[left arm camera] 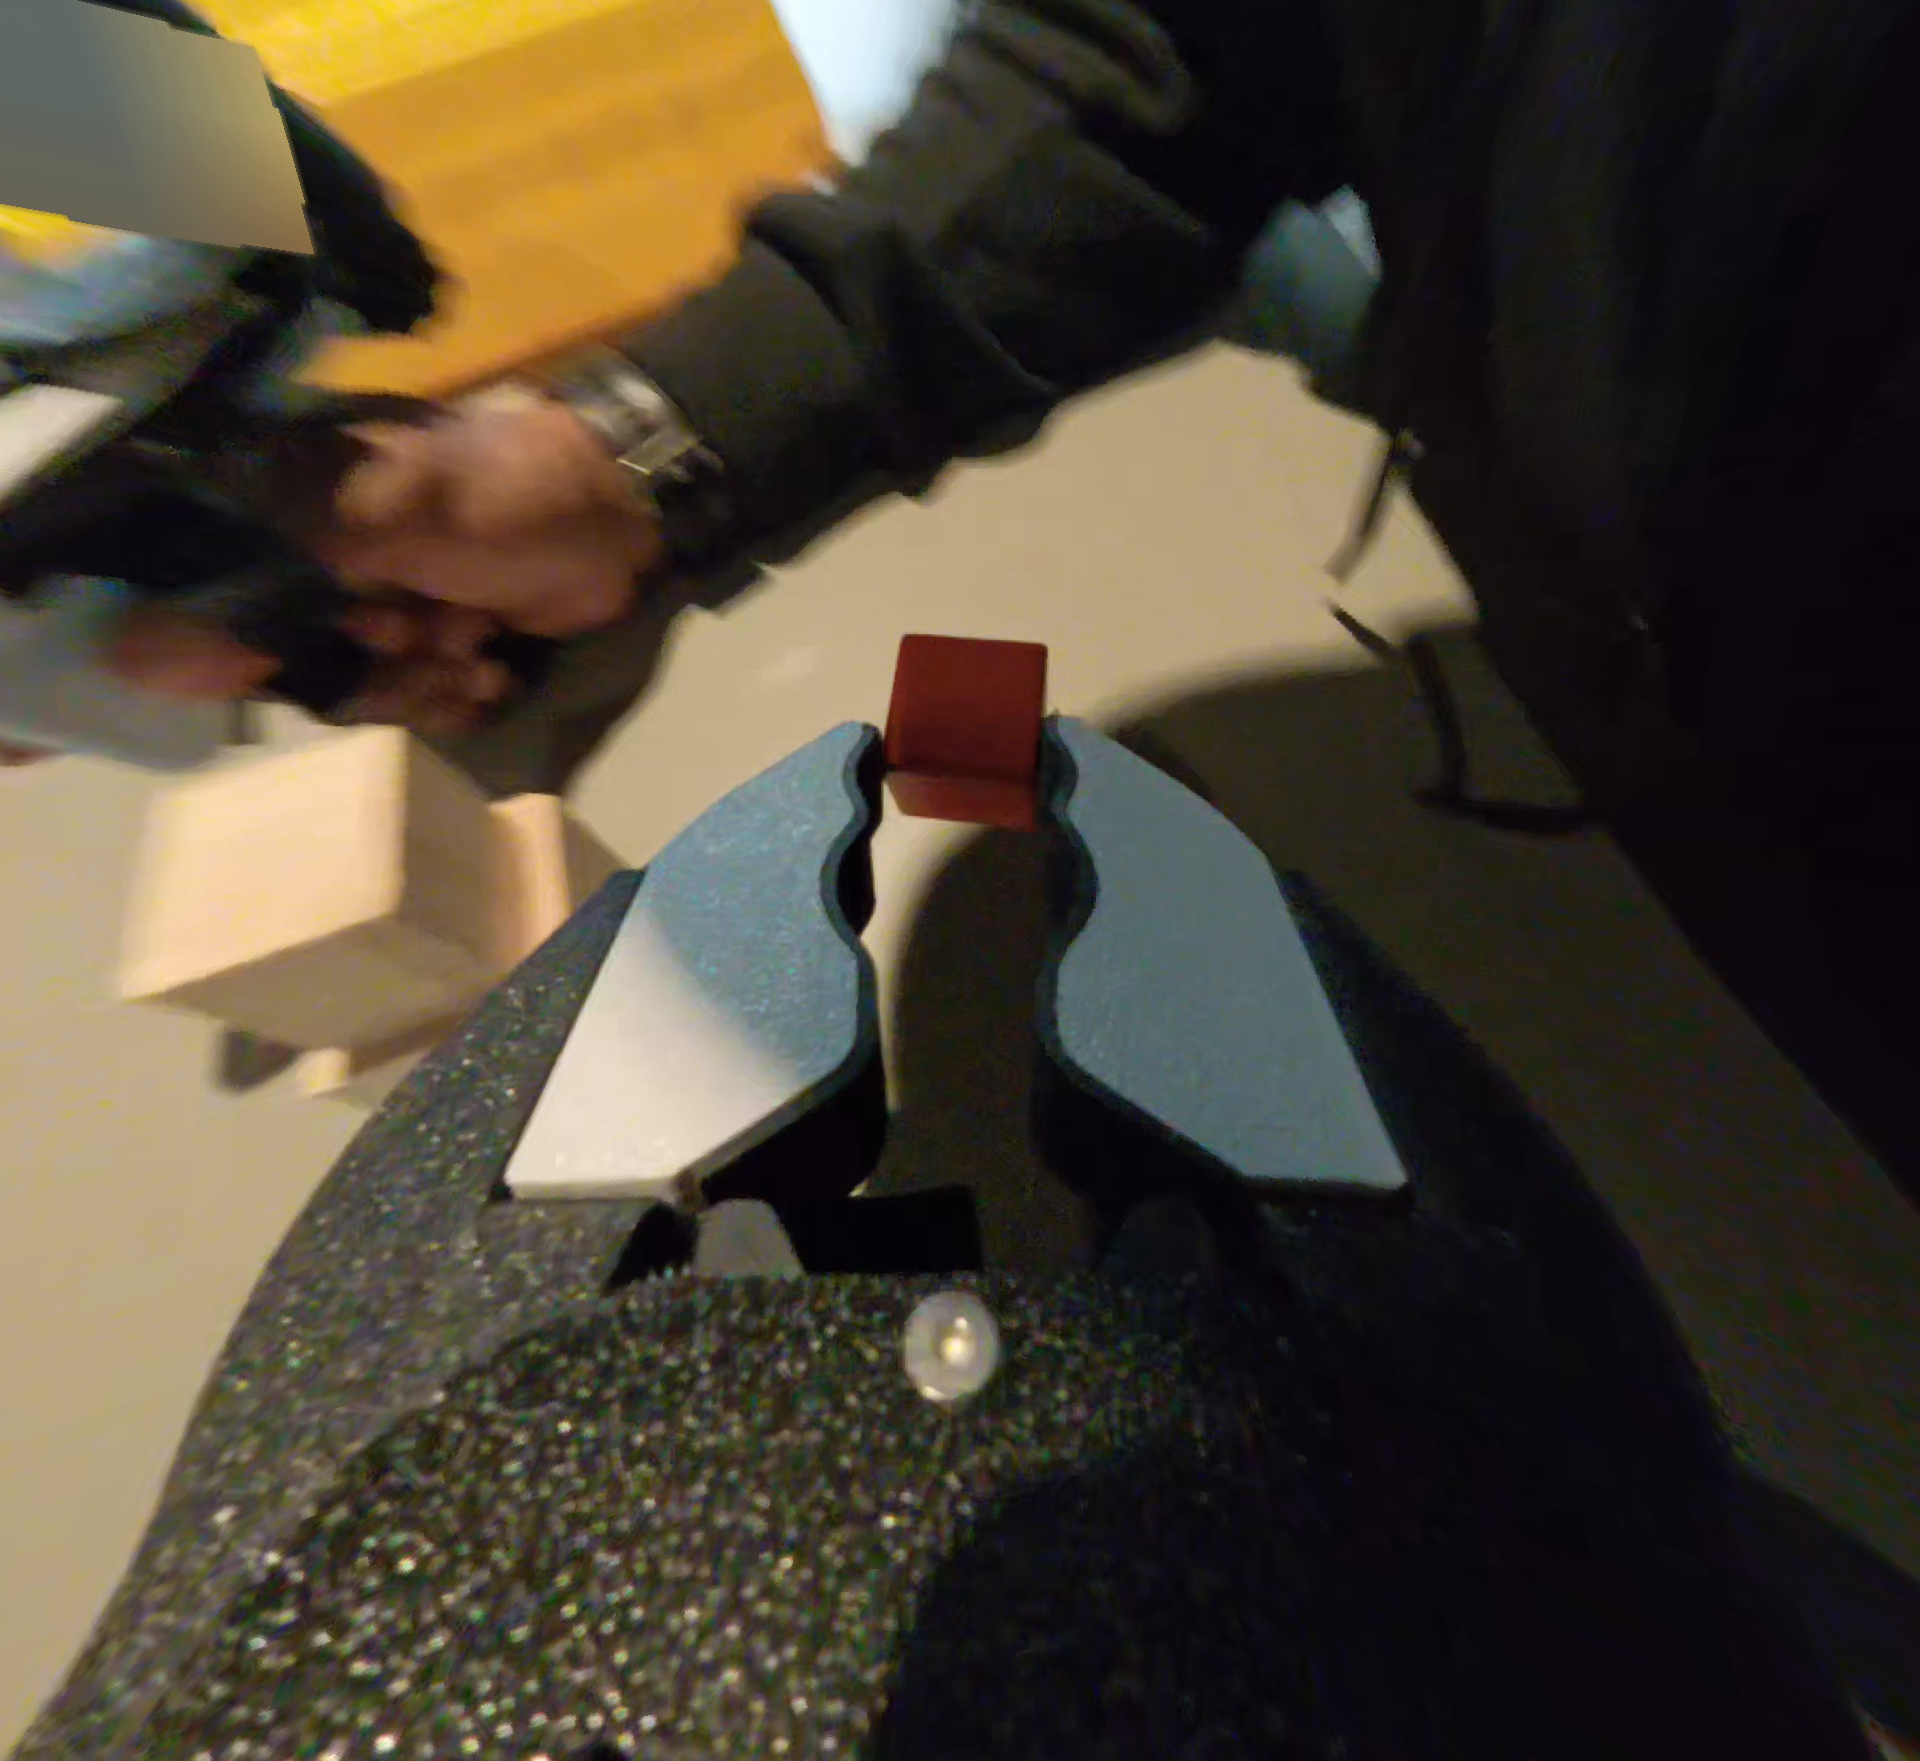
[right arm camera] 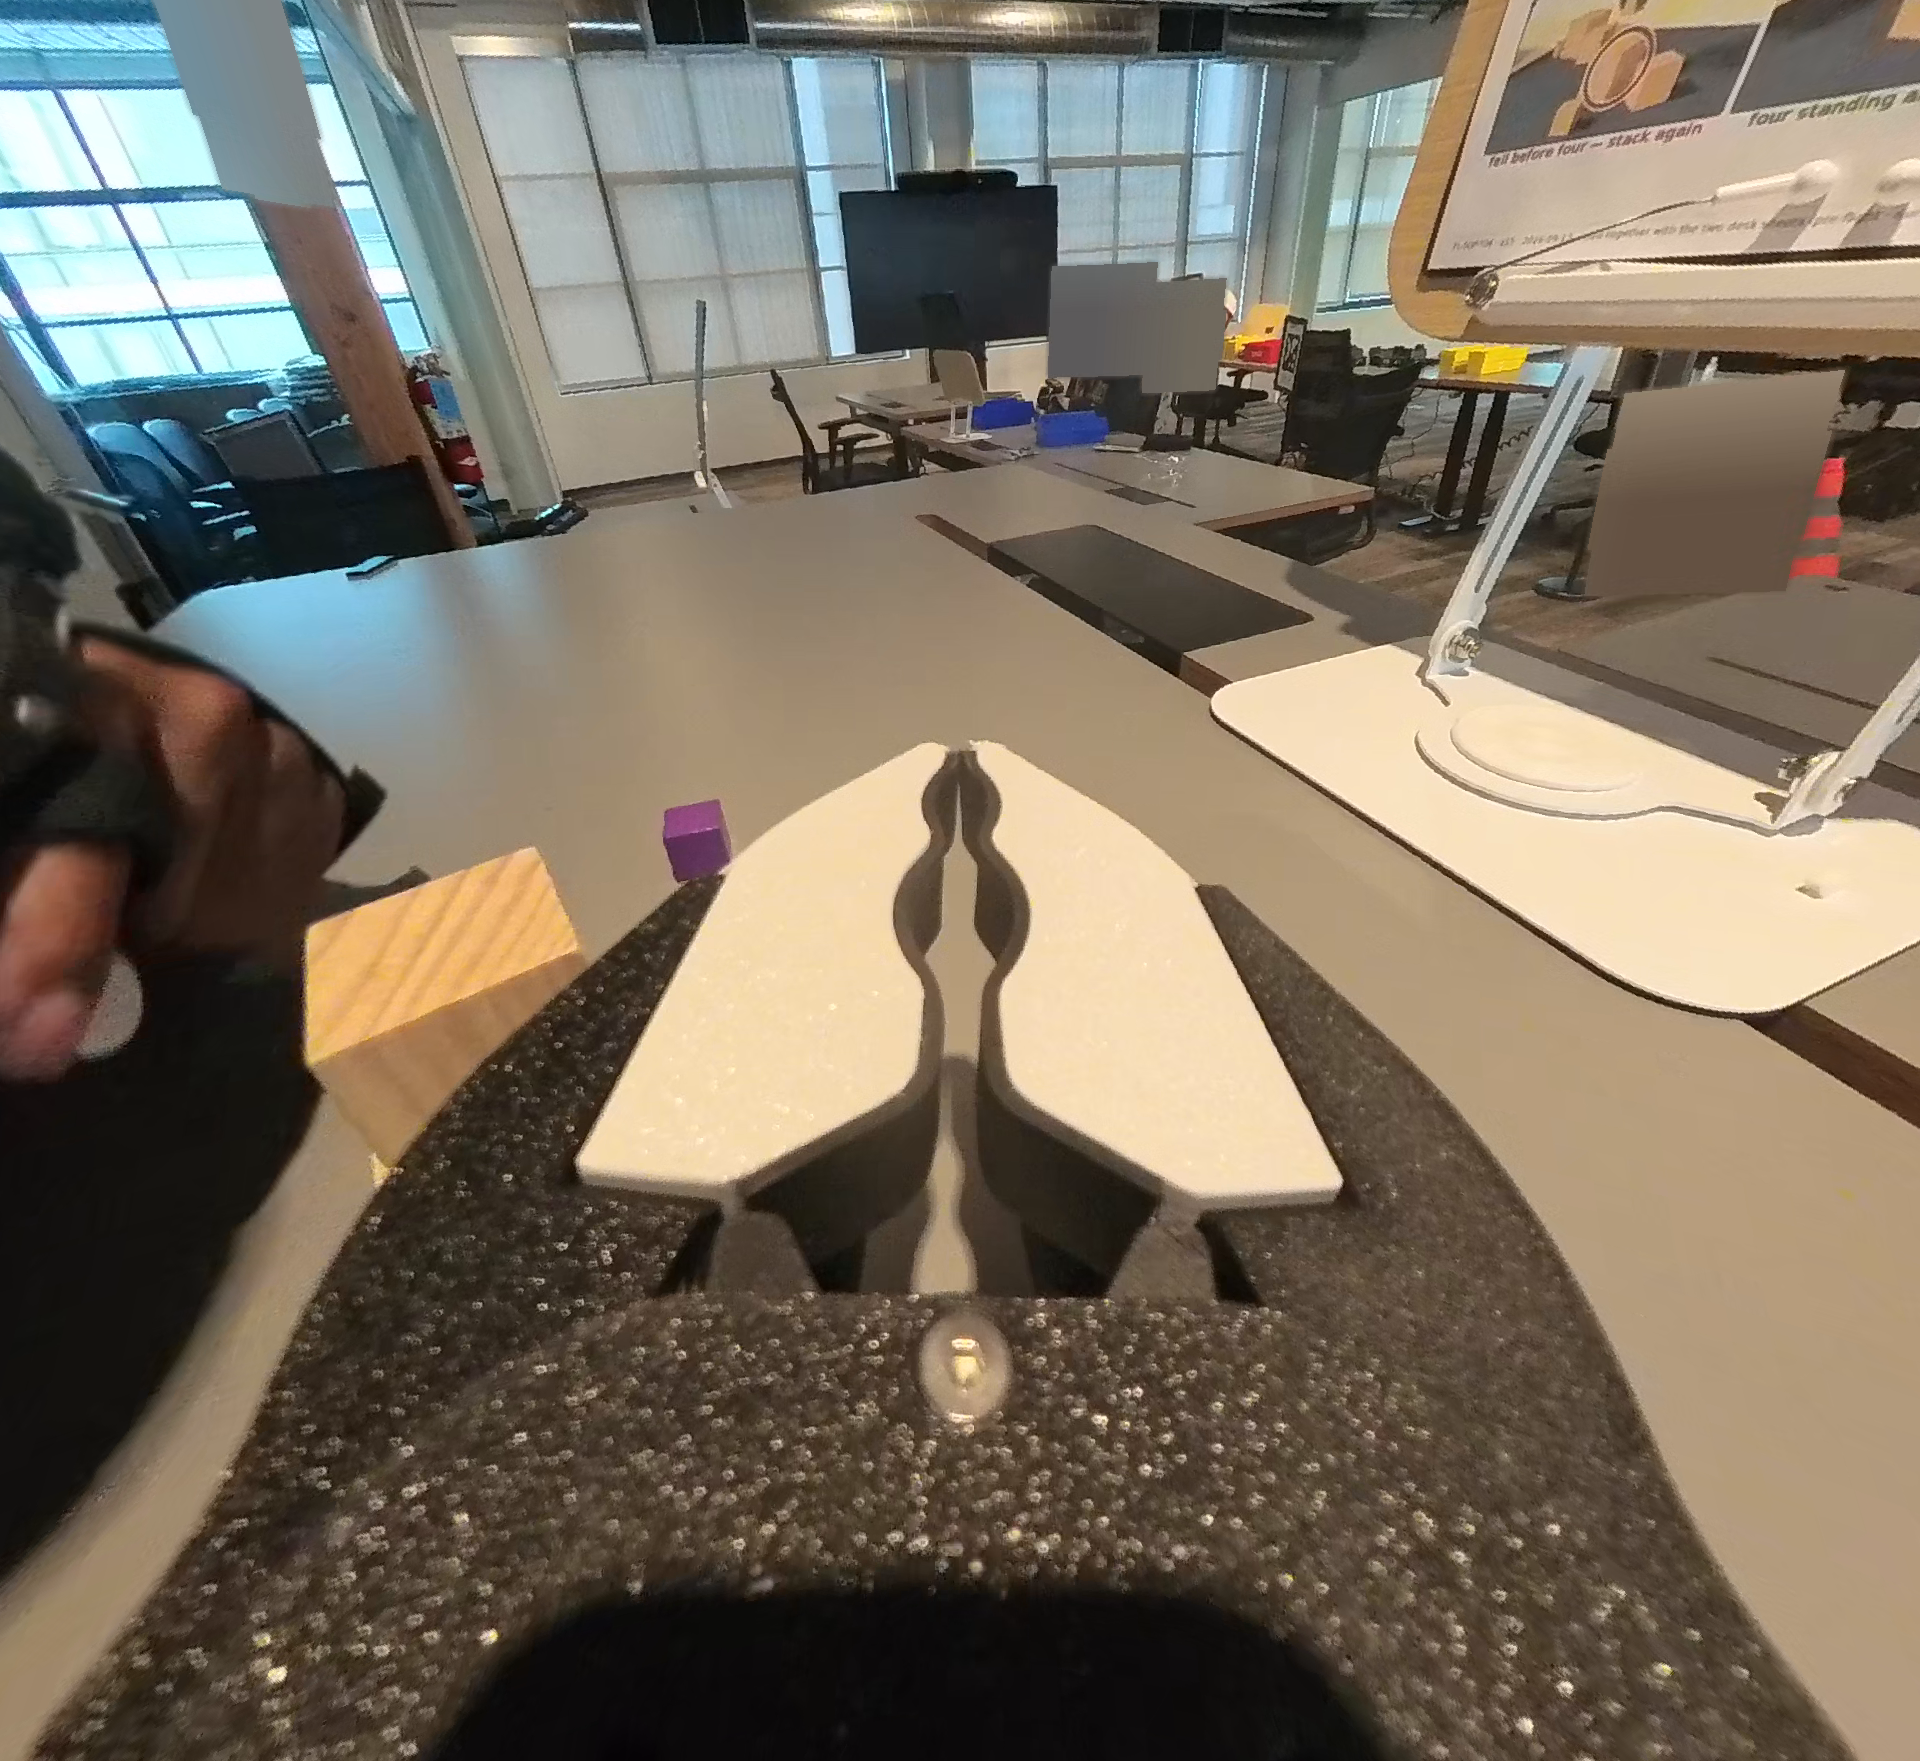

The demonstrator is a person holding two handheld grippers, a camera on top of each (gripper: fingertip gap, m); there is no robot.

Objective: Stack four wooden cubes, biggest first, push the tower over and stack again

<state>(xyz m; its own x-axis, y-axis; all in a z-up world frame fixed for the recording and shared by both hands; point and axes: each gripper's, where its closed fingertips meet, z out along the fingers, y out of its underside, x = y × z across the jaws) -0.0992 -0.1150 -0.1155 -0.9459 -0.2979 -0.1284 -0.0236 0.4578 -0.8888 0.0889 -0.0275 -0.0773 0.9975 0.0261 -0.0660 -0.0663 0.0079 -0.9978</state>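
Observation:
In the left wrist view my left gripper (left arm camera: 966, 755) is shut on a small red cube (left arm camera: 968, 724), held between the fingertips above the grey table (left arm camera: 1091, 548). A large natural wooden cube (left arm camera: 312, 890) lies blurred to its left. In the right wrist view my right gripper (right arm camera: 966, 755) is shut and empty, fingertips touching, low over the table (right arm camera: 727, 651). The large wooden cube (right arm camera: 436, 973) sits left of its fingers, and a small purple cube (right arm camera: 694, 838) stands just beyond, left of the fingertips.
A person's hand (left arm camera: 488, 516) and dark sleeve (left arm camera: 987, 277) cross the left wrist view. A hand (right arm camera: 156, 838) shows at the left of the right wrist view. A white stand base (right arm camera: 1558, 828) carrying an instruction board (right arm camera: 1683, 70) stands at the right.

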